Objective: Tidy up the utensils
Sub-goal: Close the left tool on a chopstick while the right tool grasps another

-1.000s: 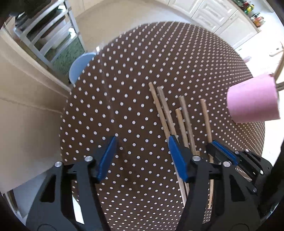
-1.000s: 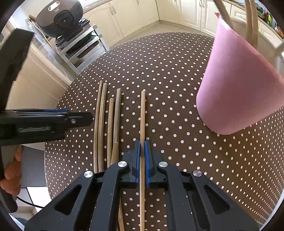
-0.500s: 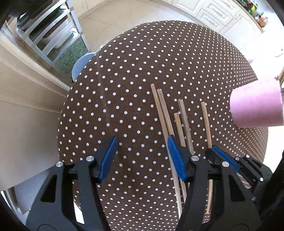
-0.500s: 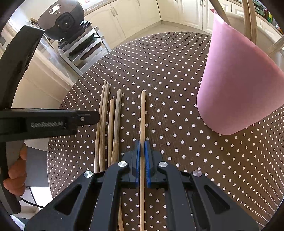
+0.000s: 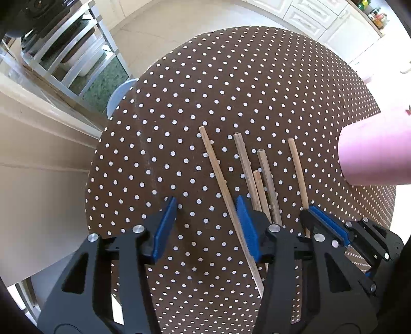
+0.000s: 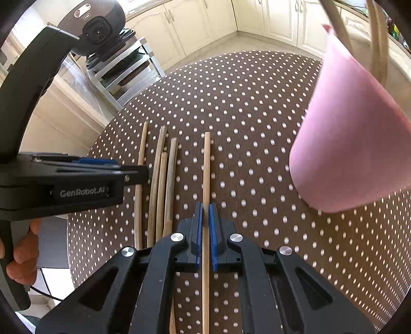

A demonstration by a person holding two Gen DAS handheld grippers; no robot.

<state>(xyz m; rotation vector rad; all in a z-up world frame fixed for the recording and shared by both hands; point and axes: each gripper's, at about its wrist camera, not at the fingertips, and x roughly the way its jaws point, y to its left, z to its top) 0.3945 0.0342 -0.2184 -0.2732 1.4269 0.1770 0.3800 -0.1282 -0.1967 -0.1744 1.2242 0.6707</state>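
Several wooden chopsticks lie side by side on the brown dotted tablecloth (image 5: 231, 77). My right gripper (image 6: 205, 208) is shut on the rightmost chopstick (image 6: 206, 167), which rests flat on the cloth; the left wrist view shows this gripper (image 5: 323, 221) too. My left gripper (image 5: 205, 218) points straight down with its jaws closing. The leftmost chopstick (image 5: 218, 174) runs between them, close to the right pad (image 5: 246, 231), and the pads do not press on it. Three more chopsticks (image 5: 267, 179) lie between the two grippers. A pink cup (image 6: 354, 144) at the right holds upright sticks (image 6: 377, 38).
The table's rounded edge runs close by on the left, with a blue stool (image 5: 118, 95) below it. A metal rack (image 6: 123, 66) with a dark appliance stands beyond, and cream cabinets (image 6: 195, 23) line the far wall. A hand (image 6: 23, 257) holds the left gripper's handle.
The left gripper's jaws have narrowed and it has shifted toward the sticks. The leftmost chopstick now lies apart from its neighbour. The right gripper has kept still.
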